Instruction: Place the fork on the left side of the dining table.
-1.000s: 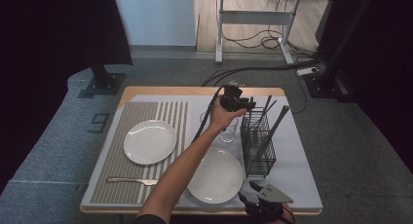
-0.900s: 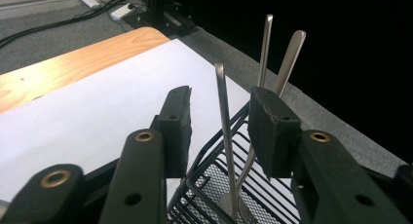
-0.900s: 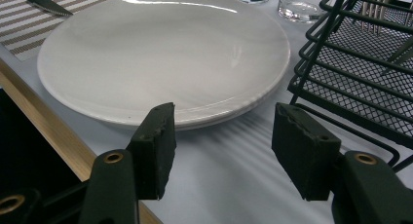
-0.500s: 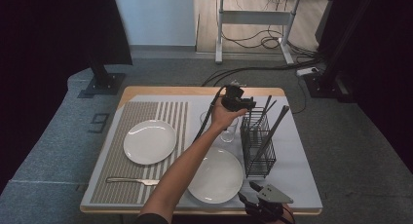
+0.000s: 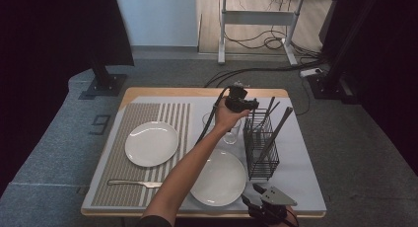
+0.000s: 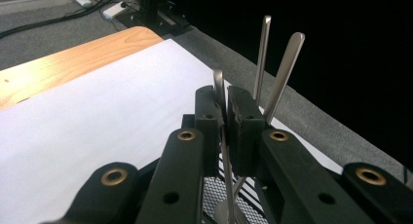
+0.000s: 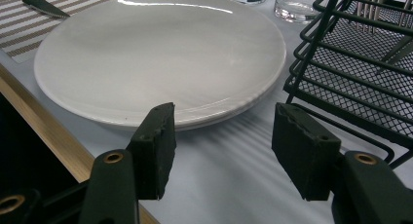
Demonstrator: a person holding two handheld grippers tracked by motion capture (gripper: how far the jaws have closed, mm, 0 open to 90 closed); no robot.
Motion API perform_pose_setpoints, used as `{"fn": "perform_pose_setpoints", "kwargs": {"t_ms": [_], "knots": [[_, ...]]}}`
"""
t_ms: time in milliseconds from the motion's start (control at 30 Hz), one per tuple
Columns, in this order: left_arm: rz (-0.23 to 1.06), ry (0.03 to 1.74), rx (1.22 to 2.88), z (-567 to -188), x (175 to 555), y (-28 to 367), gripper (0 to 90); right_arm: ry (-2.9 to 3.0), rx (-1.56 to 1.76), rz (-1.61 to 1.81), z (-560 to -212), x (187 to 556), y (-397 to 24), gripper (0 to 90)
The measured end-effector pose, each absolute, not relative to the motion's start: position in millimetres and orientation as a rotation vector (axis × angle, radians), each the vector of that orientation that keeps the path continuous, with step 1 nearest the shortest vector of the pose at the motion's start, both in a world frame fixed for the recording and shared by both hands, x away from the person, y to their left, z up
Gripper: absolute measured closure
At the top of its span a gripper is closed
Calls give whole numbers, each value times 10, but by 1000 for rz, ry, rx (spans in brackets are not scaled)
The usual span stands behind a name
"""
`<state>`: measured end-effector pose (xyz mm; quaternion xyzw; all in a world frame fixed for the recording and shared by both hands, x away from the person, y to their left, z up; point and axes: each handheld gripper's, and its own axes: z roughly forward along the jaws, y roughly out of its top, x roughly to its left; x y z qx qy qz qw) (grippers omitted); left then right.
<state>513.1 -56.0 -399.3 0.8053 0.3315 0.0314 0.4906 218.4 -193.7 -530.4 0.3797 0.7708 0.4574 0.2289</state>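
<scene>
Grey carpet surrounds the table (image 5: 305, 187), half laid: one plate (image 5: 151, 143) and a knife (image 5: 130, 183) on the mat. Left claw (image 6: 222, 118) has just closed, pinching a utensil handle (image 6: 218, 83) in the rack (image 5: 260, 145) (not yet lifted); right claw (image 7: 221, 151) is spread, idle.

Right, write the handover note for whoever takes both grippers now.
Left gripper: jaws have just closed, now shut on a utensil handle standing in the wire caddy.
Right gripper: open, empty, low at the table's near edge, between the near plate and the caddy.
Done: knife lies on the striped mat by the far plate.
Left: probably lift the gripped utensil out and set it at a plate; two more handles wait in the caddy.
</scene>
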Motion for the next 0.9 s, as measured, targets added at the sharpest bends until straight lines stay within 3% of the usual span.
{"fn": "perform_pose_setpoints", "kwargs": {"t_ms": [900], "knots": [[103, 741, 1879, -3782, 4959, -411, 869, 2125, 1036, 1251, -5312, 2185, -1917, 419]]}}
